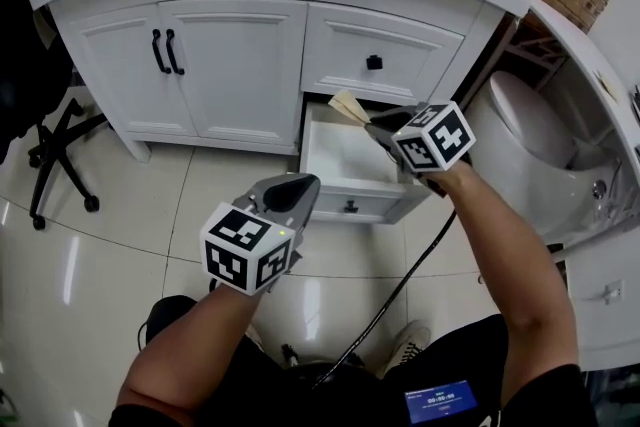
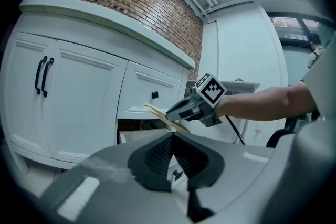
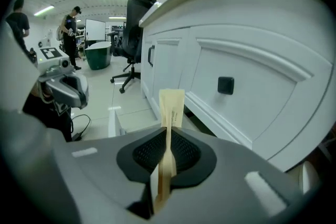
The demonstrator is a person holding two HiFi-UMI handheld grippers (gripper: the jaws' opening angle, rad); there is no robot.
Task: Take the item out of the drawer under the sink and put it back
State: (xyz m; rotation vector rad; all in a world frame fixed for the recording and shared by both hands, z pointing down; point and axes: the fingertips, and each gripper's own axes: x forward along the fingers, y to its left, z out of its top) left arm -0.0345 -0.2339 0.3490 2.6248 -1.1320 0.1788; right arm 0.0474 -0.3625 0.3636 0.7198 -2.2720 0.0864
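While right gripper (image 1: 374, 124) clamps packet (image 3: 171, 107), drawer (image 1: 362, 206) open

Two grippers, left gripper (image 1: 300, 185) and right gripper (image 1: 375, 127); one paper packet (image 1: 347, 106); two drawers (image 1: 345, 165); two cabinet doors (image 1: 235, 65)

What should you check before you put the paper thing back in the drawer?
1. The paper packet sits pinched in the right gripper: ok.
2. The drawer is pulled open: ok.
3. The drawer floor shows bare room: ok.
4. The left gripper is shut, empty, apart from the drawer: ok.
5. The black cable hangs clear of the drawer front: cannot tell.
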